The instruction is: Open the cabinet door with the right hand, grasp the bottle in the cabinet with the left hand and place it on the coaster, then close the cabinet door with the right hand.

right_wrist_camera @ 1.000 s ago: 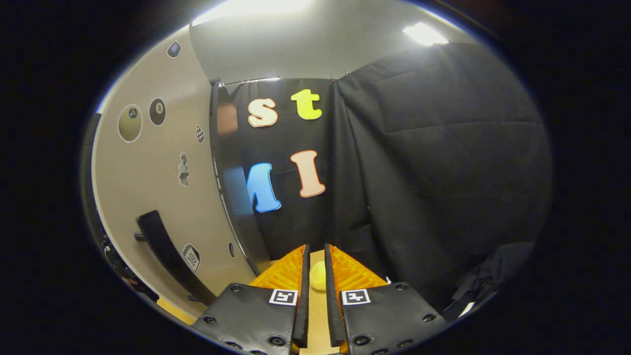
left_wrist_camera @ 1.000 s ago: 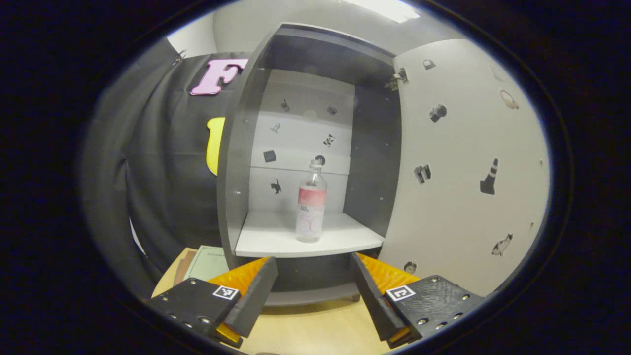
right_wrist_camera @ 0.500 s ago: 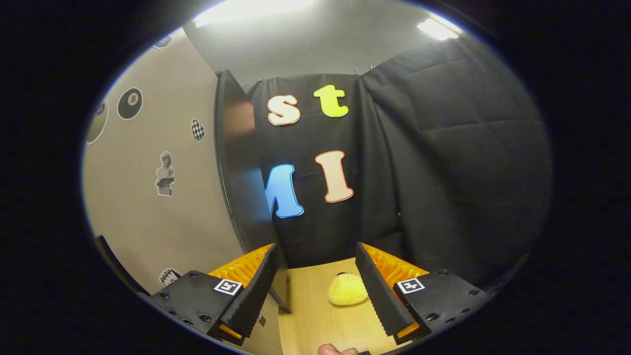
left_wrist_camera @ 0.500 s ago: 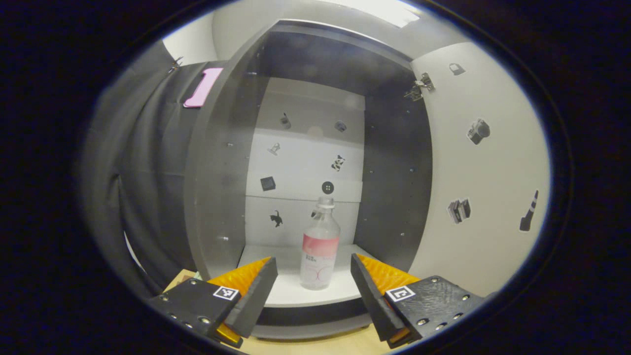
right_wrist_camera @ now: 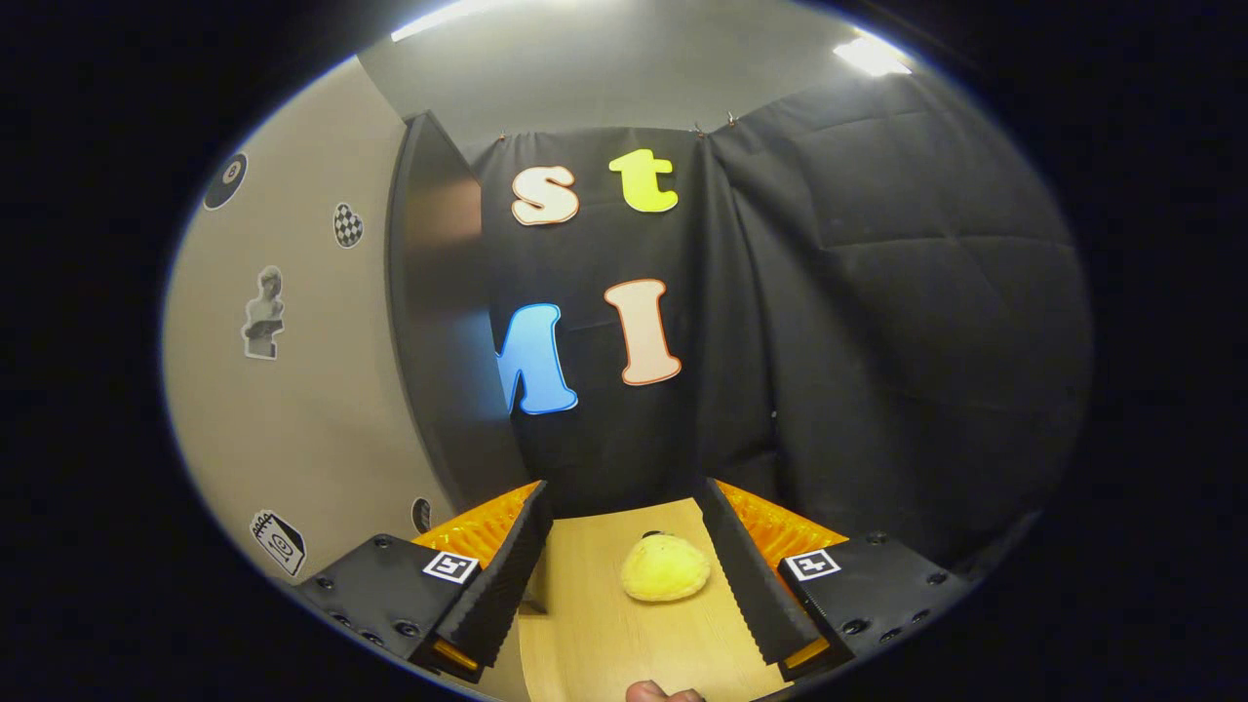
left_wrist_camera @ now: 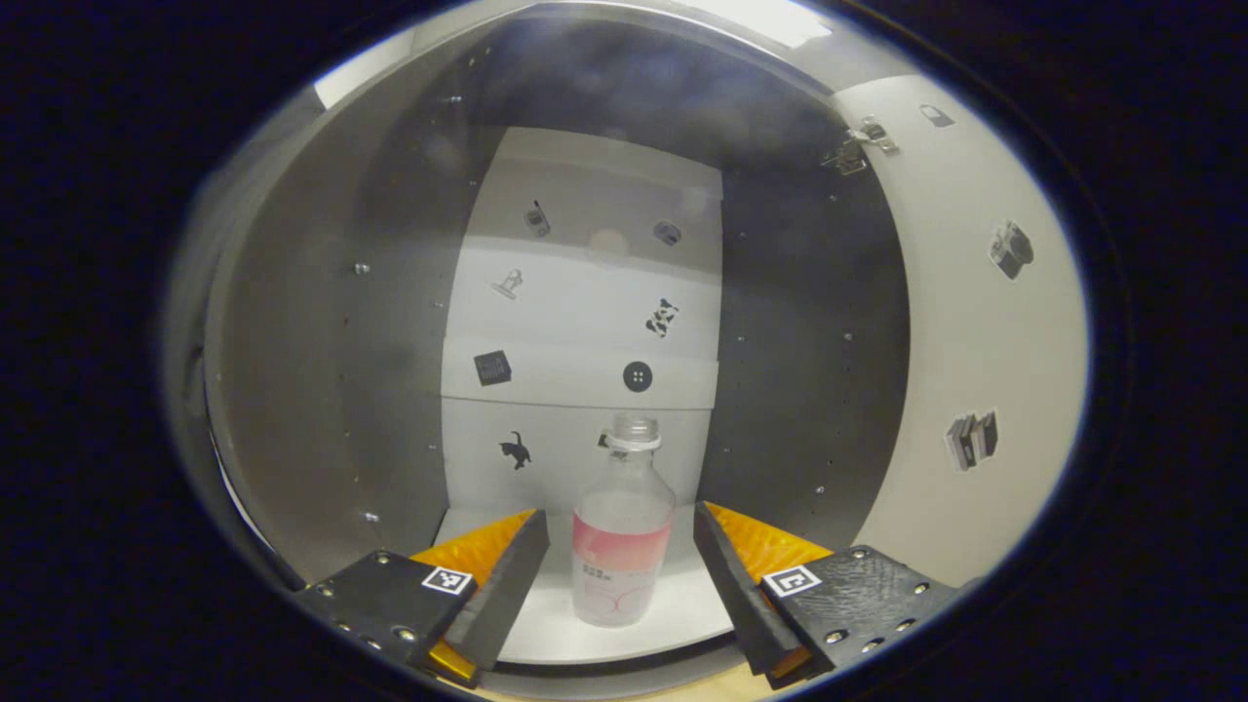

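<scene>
The step in hand is the reach for the clear plastic bottle with a pink label band (left_wrist_camera: 622, 531), which stands upright on the white shelf (left_wrist_camera: 682, 609) of the grey cabinet (left_wrist_camera: 322, 370), toward that shelf's front edge and about midway between its side walls. The left gripper (left_wrist_camera: 621, 575) is level with the bottle's lower body, its fingers wide apart with one on each side of the bottle and a gap showing on both sides, so nothing is clamped yet. The pale cabinet door with small stickers (left_wrist_camera: 975, 322) is swung open on the right of the left gripper view, so the opening step looks done. In the right gripper view the right gripper (right_wrist_camera: 624, 585) hangs with its fingers spread and holding nothing, above the light wooden desk (right_wrist_camera: 595, 653), where a small yellow plush toy (right_wrist_camera: 665, 568) lies between them farther off (the door's outer face (right_wrist_camera: 292, 409) stands just to that gripper's left). The next move, as I judge it, calls for easing the left gripper a little deeper until the bottle's body sits squarely between the fingers, then closing on it gently around the label band, since a light, seemingly empty bottle could tip if one finger nudges it first.
</scene>
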